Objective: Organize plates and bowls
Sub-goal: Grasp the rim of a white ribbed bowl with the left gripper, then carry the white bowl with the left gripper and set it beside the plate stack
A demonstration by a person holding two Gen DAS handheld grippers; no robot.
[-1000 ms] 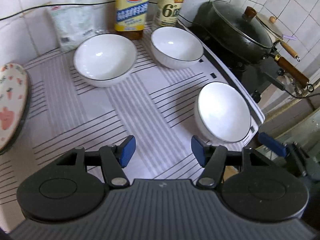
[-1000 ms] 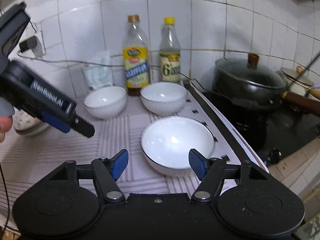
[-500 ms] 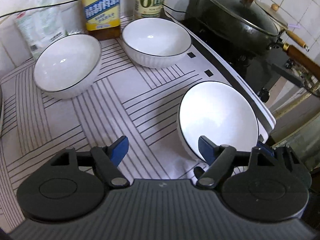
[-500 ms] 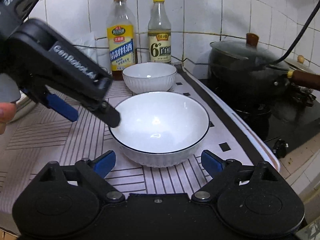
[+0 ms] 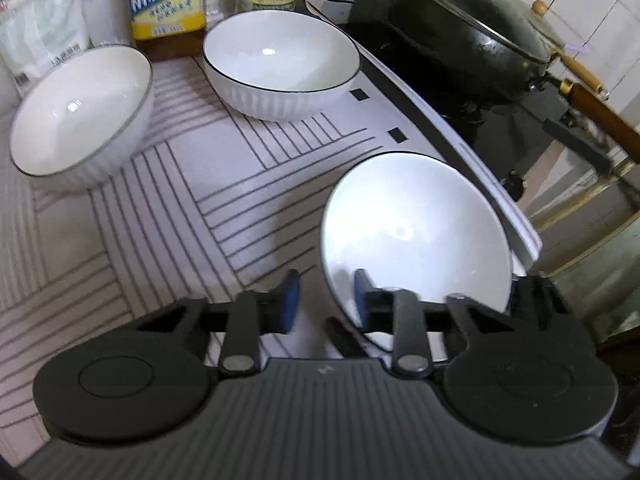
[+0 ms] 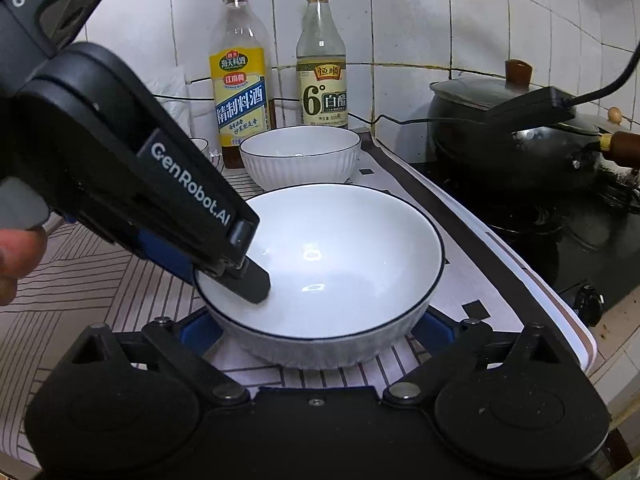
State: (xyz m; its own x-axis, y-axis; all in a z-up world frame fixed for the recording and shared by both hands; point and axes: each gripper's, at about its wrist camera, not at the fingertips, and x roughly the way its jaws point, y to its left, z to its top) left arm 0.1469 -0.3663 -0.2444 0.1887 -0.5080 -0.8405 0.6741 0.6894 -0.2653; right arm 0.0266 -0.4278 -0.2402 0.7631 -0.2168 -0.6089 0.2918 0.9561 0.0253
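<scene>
Three white bowls with dark rims stand on a striped mat (image 5: 224, 184). The near bowl (image 5: 416, 232) (image 6: 340, 256) sits at the mat's right edge. My left gripper (image 5: 326, 300) straddles its left rim, one finger inside, one outside, jaws narrowed around the rim; it also shows in the right wrist view (image 6: 240, 272). My right gripper (image 6: 316, 330) is open, its blue pads on either side of this bowl's base. Two more bowls stand behind, one at the left (image 5: 80, 116) and one in the middle (image 5: 280, 60) (image 6: 300, 152).
Two bottles (image 6: 240, 80) (image 6: 322, 68) and a white bag (image 5: 44, 28) stand against the tiled wall. A black lidded wok (image 5: 460, 28) (image 6: 512, 136) sits on the stove at the right, its wooden handle (image 5: 600, 116) pointing outward. The counter edge drops off to the right.
Both grippers moved in on the near bowl. My left gripper narrowed its jaws around the bowl's left rim. My right gripper came forward so its pads flank the bowl.
</scene>
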